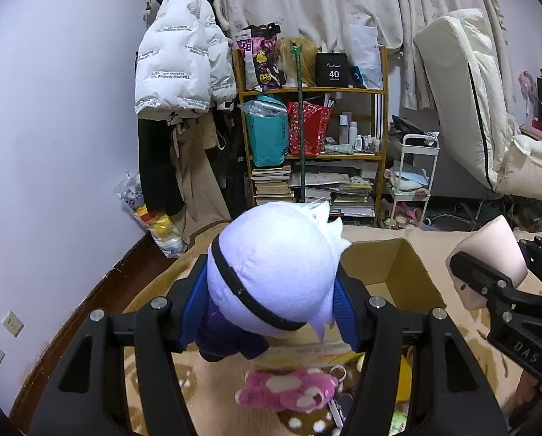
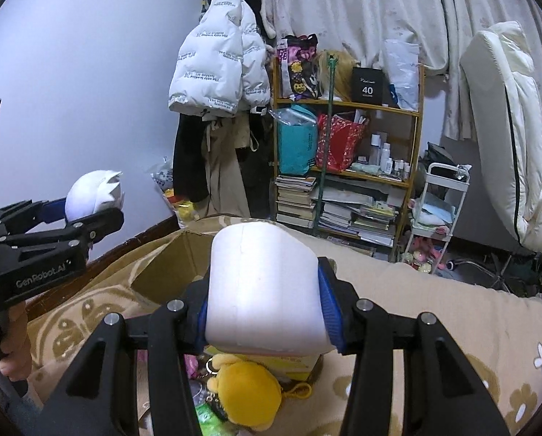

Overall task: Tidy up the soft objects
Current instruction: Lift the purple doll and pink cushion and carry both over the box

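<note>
Squeezing the white-haired plush doll (image 1: 271, 269) by its big soft head, the left claw (image 1: 271, 290) is holding it above the cardboard box (image 1: 390, 265), while the right claw (image 2: 267, 312) is pinching a light, squashy pale plush (image 2: 263, 287) there too.

My left gripper (image 1: 271, 301) is matte black plastic, its two arms built from angular, cut-out linkages pinned with round silver screws. Ribbed blue pads (image 1: 345, 312) line the inner faces of the fingers. My right gripper (image 2: 267, 312) has the same black frame, silver screw heads and blue ribbed pads (image 2: 330, 312). Seen from the side, the left body carries white "GenRobot.AI" lettering; the right one shows raised letters "DAS". Bare skin of my left hand (image 2: 15, 341) wraps the black handle.
</note>
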Available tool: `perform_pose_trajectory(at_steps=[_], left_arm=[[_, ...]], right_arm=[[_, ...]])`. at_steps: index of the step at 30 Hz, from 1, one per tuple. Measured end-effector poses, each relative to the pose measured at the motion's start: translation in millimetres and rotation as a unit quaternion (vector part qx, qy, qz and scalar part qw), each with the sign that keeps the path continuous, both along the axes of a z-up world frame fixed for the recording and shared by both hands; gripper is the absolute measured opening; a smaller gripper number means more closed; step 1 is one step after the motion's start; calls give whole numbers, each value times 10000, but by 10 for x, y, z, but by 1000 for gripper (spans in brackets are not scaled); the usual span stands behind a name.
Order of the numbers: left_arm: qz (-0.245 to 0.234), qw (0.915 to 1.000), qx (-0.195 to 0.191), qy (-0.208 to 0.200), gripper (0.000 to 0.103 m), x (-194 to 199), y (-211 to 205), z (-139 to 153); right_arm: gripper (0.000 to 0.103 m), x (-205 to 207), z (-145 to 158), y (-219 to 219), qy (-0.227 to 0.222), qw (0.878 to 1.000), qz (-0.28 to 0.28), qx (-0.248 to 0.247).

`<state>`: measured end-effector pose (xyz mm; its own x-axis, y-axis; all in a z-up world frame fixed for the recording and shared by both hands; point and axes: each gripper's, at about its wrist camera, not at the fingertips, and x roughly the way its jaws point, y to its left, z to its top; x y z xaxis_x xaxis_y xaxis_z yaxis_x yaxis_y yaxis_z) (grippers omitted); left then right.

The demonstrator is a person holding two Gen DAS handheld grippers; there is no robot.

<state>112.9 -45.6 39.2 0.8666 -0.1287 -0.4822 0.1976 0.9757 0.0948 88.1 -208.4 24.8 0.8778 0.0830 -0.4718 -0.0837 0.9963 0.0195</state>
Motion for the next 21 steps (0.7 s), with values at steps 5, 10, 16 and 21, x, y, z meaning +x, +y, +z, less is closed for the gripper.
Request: perform_pose_trajectory(at_steps=[5,10,16,21], left_arm=[[-86,9998,17,156,60,194,-97,-168],[-157,9994,53,317,61,344,-177,-372],[-201,9986,11,490,61,496,-238,-567],[-376,9973,76,632,61,584,-303,-672]], right_arm=[[52,169,-75,8,-64,9996,-181,-206],[52,314,-186,15,-79,9992,-190,-342],[52,509,-364,-34,142,9993,-188,-280],[53,625,-515,-112,331,9991,-231,-116]])
